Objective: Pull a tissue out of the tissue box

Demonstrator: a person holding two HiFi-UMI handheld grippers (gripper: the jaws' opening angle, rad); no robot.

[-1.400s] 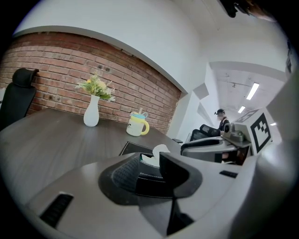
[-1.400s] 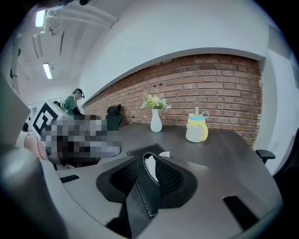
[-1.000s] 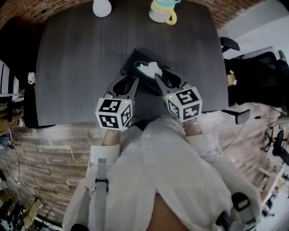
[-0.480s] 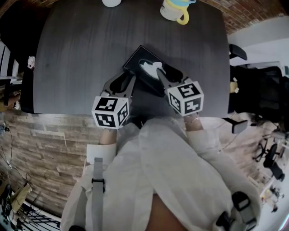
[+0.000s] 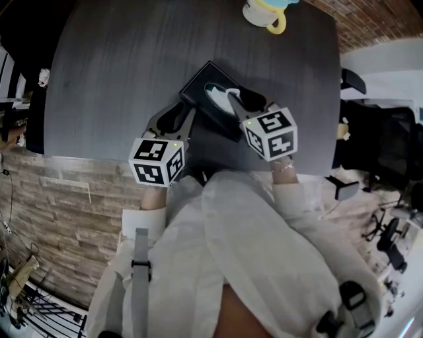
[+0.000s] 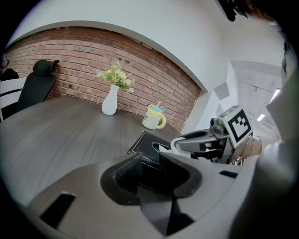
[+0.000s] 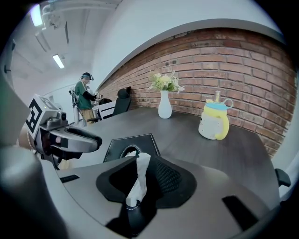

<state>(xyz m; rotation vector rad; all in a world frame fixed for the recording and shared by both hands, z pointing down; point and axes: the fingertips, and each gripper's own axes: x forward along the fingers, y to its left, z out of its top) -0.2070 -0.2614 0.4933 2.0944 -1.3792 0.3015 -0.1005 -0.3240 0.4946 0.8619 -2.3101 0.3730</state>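
Note:
A black tissue box (image 5: 206, 84) lies on the dark table (image 5: 112, 72), skewed to the table's edge. My right gripper (image 5: 232, 100) reaches over the box's oval opening. In the right gripper view a twisted white tissue (image 7: 139, 173) runs up from the opening (image 7: 127, 150) between the jaws, and the right gripper (image 7: 140, 183) is shut on it. My left gripper (image 5: 180, 113) sits at the box's near left side. Its jaws stand apart in the left gripper view (image 6: 149, 168), with the box (image 6: 149, 142) showing in the gap and nothing held.
A cream mug with a yellow handle (image 5: 264, 12) stands at the table's far edge. A white vase of flowers (image 6: 110, 103) is at the far side. Black chairs stand at the table's left (image 6: 37, 81) and right (image 5: 377, 138). A person (image 7: 84, 100) stands far off.
My right gripper has moved forward over the box onto the tissue, which stood free of it a second ago. The left gripper has stayed beside the box. The head view has shifted.

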